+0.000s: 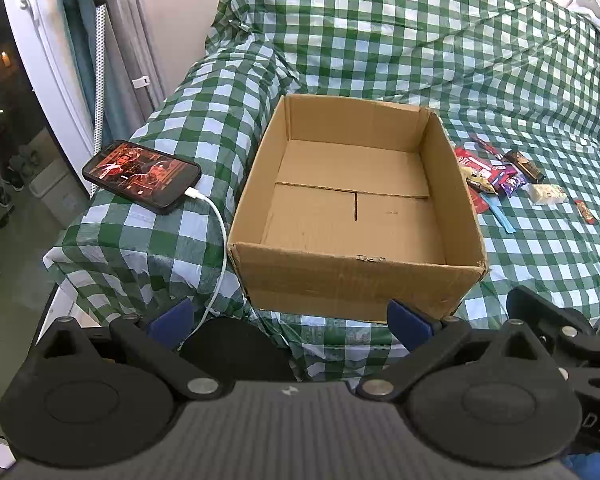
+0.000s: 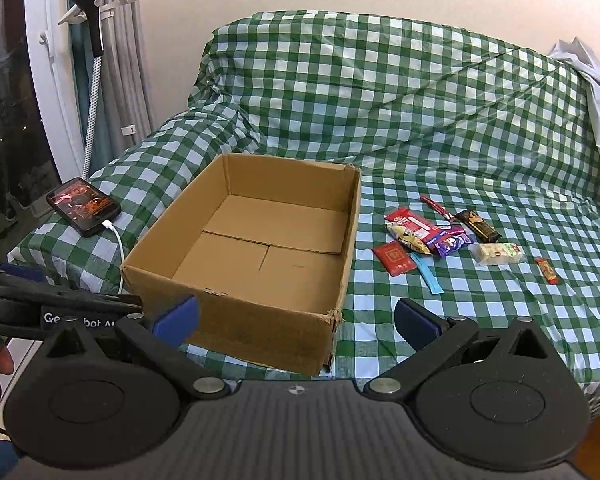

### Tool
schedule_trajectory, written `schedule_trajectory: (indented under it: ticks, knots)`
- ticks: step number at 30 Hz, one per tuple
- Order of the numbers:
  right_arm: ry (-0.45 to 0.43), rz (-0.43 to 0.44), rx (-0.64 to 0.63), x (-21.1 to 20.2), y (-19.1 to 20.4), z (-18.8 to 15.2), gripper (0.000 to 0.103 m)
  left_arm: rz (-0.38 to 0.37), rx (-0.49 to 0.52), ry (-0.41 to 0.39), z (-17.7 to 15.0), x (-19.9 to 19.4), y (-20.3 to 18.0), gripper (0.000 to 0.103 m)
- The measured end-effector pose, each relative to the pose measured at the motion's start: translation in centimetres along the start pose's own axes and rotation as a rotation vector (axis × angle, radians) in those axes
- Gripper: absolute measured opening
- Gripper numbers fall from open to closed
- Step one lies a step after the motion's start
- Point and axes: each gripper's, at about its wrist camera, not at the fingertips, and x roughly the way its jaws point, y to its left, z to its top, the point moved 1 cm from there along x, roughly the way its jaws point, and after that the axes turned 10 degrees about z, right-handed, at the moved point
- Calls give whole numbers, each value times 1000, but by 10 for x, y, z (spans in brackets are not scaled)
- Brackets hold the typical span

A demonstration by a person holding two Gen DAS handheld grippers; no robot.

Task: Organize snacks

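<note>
An open, empty cardboard box (image 1: pixel 356 208) (image 2: pixel 260 256) sits on a green checked cloth over a sofa. To its right lies a cluster of snack packets (image 1: pixel 496 176) (image 2: pixel 428 236): a red packet (image 2: pixel 394 258), a blue stick (image 2: pixel 430 276), a purple wrapper (image 2: pixel 454 242), a dark bar (image 2: pixel 478 224), a clear pack of pale sweets (image 2: pixel 498 254) and a small red bar (image 2: pixel 548 271). My left gripper (image 1: pixel 288 320) is open and empty, in front of the box. My right gripper (image 2: pixel 296 322) is open and empty, in front of the box's right corner.
A lit phone (image 1: pixel 142 178) (image 2: pixel 84 206) on a white charging cable (image 1: pixel 216 248) lies on the sofa arm left of the box. A window and curtain stand at far left. The checked sofa back (image 2: pixel 380 92) rises behind the box.
</note>
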Motion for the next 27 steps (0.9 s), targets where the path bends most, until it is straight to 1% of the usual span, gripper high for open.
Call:
schedule_trajectory:
  ticks: [6,8,9,11,12,15,27]
  knots:
    - [1,2,6,1,-1,-2,103,21,6,-34,-2,1,-4,103]
    - [2,1,7,2,0,-1,103,25,15,-19,-2,1,-4,103]
    - [4,1,8,2,0,-1,103,27,15,-27,-2,1,-4,103]
    - [6,2,15,4,0,-3,103,27,19,-18,-2,2,-5,103]
    - [7,4,19,4,-1,-3,103,27,26,1,-2,3,-5,103]
    - [11,8,31,7,-3,-5,103,30,34,13,-2,5,-7,103]
    - [11,29,108,12,-27,-7,103,55,87,12,0,9,-28,103]
